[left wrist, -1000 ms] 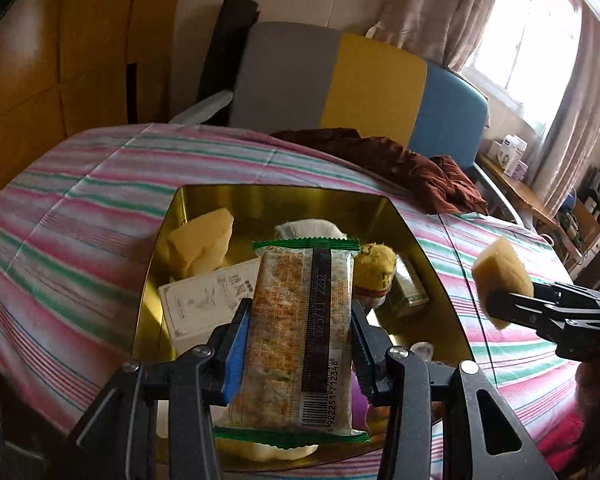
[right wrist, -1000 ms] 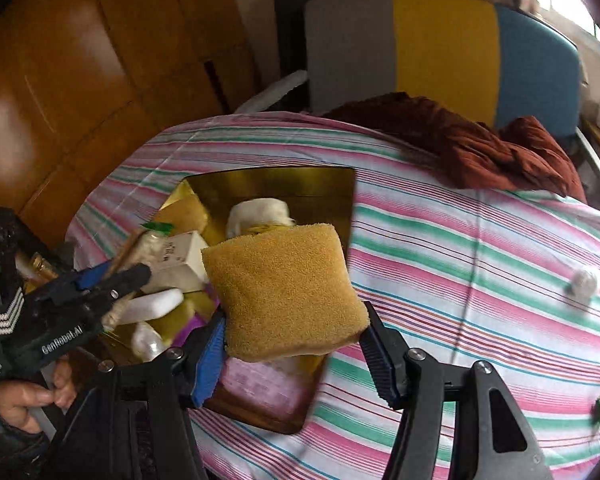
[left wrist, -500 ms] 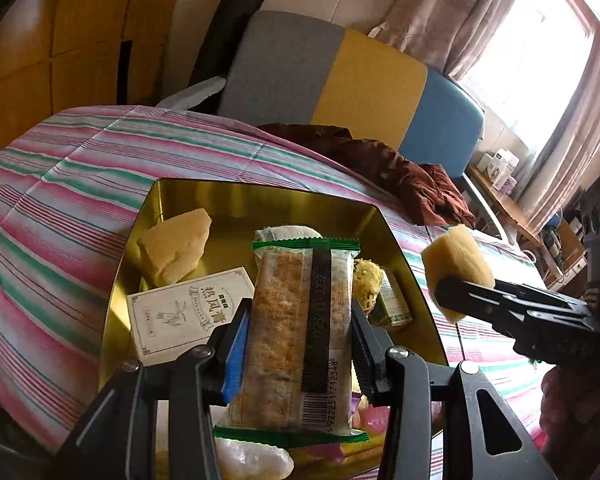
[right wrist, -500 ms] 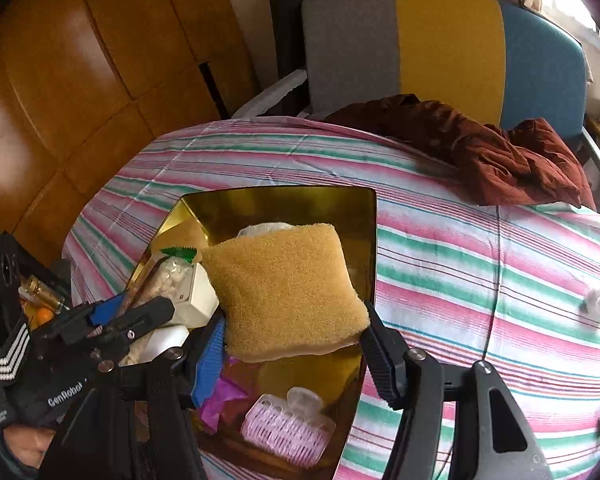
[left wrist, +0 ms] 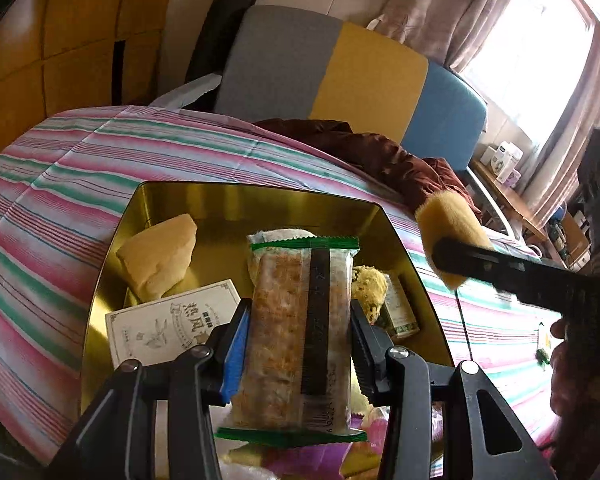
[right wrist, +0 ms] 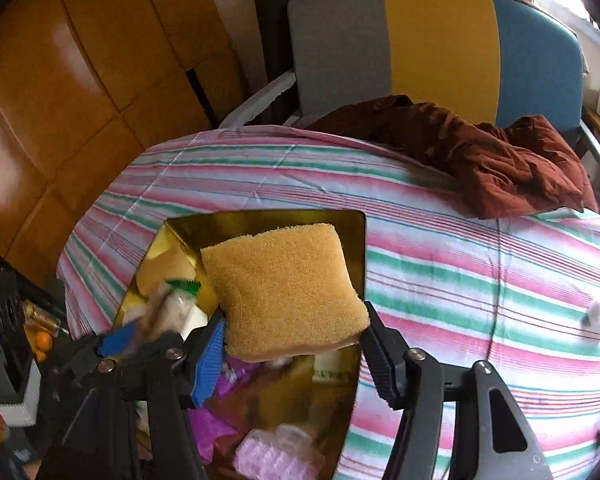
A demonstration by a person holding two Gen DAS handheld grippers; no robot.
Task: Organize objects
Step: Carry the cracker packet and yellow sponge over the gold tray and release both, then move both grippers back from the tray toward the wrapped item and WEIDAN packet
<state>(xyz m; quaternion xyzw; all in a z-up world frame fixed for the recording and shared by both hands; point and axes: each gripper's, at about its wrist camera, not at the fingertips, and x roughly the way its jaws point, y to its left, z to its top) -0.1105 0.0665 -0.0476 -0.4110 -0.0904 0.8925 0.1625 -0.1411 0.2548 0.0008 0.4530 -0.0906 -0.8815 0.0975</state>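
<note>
While over the gold tray [left wrist: 112, 280], left claw [left wrist: 298, 344] clamps cracker packet [left wrist: 296, 328], right claw [right wrist: 292, 344] clamps sponge [right wrist: 284, 288].

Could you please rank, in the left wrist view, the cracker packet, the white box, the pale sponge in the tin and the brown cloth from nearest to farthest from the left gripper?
1. Cracker packet: clamped in the left gripper.
2. White box: in the tin, just left of the fingers.
3. Pale sponge: farther back, at the tin's left.
4. Brown cloth: beyond the tin, on the striped cover.
</note>
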